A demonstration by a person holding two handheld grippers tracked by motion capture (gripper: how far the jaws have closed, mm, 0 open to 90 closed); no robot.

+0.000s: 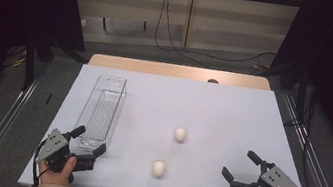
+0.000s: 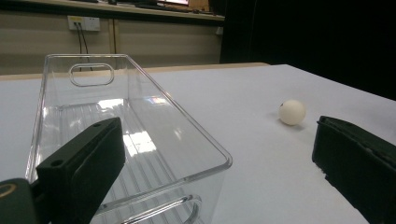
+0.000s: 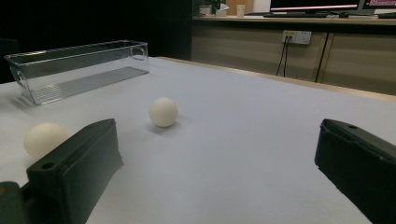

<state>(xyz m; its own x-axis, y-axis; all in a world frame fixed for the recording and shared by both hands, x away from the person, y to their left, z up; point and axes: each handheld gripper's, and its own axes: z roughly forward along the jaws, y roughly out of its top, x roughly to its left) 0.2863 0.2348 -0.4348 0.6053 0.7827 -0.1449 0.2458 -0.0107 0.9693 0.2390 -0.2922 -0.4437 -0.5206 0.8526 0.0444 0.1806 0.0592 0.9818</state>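
While your table (image 1: 233, 109) carries everything you need, nothing has gone into the clear plastic bin (image 1: 103, 109) yet: it lies empty along the table's left edge, its long side running from the near end toward the far end, and I judge the work to be at its very start, with both eggs left to pick up and place. Your left gripper (image 1: 87, 143) sits at the near-left corner, jaws spread wide and holding nothing, its tips just at the bin's near end. Your right gripper (image 1: 241, 166) rests near the near-right corner, likewise spread and empty. The far egg (image 1: 180, 134) lies around the table's middle; the near egg (image 1: 159, 167) lies closer to the near edge, between your two grippers, apart from both. The left gripper view gives you the bin's ribbed floor (image 2: 140, 154) and the cut-out handle (image 2: 91, 74) in its far wall, which the high view barely resolves, and one egg (image 2: 292, 112). The right gripper view shows both eggs at table level and the bin from its side.
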